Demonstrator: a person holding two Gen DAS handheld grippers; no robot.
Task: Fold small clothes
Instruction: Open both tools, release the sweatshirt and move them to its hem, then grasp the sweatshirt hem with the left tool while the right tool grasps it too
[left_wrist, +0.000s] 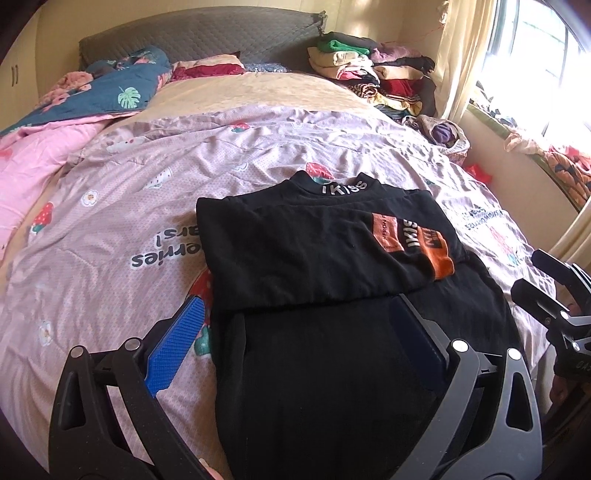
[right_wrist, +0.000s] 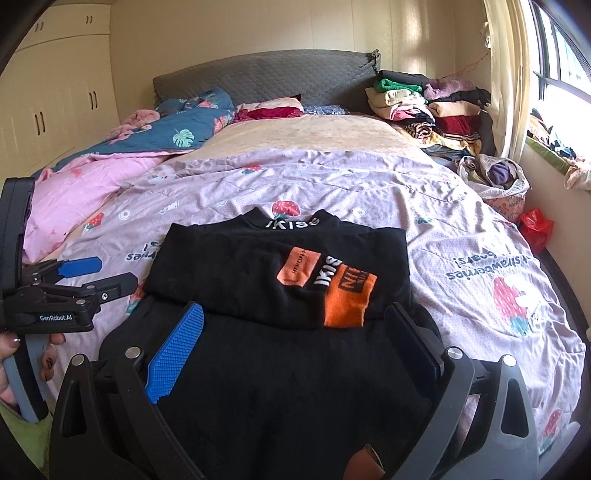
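Holding my left gripper (left_wrist: 301, 314) with its fingers spread wide, I have nothing between them: the blue-padded finger (left_wrist: 177, 343) sits over the bedcover just off the shirt's left edge, and the other finger is above the black cloth. My right gripper (right_wrist: 295, 321) is parted just as wide and empty too, both of its fingers over the lower part of the same garment.

The black shirt (left_wrist: 314, 251) lies flat on the bed straight ahead of both grippers, its top part folded down so the orange patch (right_wrist: 332, 291) with white lettering faces up just beyond my right gripper's fingertips. The collar, also lettered in white, is at the far end.

From the right wrist view, my left gripper shows at the left, near the shirt's edge but apart from it, with my hand (right_wrist: 11, 354) on its handle below.

Under the shirt spreads a lilac strawberry-print cover (left_wrist: 110, 236). Farther off to the left lie a pink quilt (right_wrist: 81, 192) and a blue floral one. Far ahead on the right, against the grey headboard (right_wrist: 258, 77), is a pile of folded clothes (right_wrist: 424, 107), with a window to its right.
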